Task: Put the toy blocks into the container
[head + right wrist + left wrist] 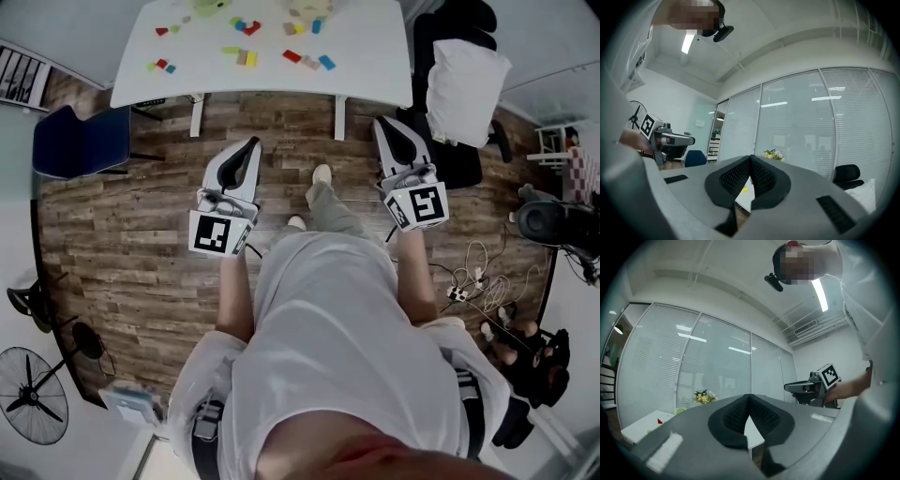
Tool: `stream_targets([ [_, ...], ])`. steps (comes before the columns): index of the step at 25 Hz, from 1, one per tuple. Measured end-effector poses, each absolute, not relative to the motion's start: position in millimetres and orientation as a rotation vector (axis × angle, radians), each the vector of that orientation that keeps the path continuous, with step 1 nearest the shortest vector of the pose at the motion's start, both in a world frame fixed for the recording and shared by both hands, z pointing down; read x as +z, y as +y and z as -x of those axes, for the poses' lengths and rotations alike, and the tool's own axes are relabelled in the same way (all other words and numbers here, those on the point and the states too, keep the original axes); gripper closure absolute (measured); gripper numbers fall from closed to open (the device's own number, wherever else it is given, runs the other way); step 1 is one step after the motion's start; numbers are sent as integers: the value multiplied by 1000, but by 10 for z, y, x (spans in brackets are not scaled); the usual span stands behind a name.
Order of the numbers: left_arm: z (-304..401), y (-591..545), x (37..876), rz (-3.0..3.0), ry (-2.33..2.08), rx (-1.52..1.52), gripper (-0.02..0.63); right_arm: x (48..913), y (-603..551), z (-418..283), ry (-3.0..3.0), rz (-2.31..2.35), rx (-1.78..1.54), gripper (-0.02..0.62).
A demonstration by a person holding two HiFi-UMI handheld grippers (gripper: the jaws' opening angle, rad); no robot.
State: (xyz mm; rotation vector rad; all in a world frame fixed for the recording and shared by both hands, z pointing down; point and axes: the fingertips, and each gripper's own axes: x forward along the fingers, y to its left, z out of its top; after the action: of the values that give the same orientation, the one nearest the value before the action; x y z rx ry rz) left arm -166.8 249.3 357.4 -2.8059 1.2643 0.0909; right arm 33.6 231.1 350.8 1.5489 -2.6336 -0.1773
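Table (375, 66) is sitting well ahead of the person, who is standing back from its near edge on the floor (122, 244). Task isn't under way yet; looks like the approach step, IMO. L gripper (252, 143) and R gripper (379, 122) are being held low at the person's sides, pointing toward the table, both w/ jaws pressed together on nothing. Blocks (246, 28) are lying scattered across the table's far half. Green item (211, 6) and pale item (314, 7) are sitting at the far edge; can't tell which is the container. Next move is prob. calling for stepping in, opening one gripper's jaws & lowering over a block.
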Motion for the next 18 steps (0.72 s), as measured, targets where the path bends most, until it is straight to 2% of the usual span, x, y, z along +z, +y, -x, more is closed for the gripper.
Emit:
stream_targets([
  [10,1730,1705,3642,2754,1357,64,609,3609,1387,-415,-2664,-1536,-183,595],
  [18,1480,620,3603,2731,1380,-25,609,3719,249,-707,-2690,-1498,-168,595],
])
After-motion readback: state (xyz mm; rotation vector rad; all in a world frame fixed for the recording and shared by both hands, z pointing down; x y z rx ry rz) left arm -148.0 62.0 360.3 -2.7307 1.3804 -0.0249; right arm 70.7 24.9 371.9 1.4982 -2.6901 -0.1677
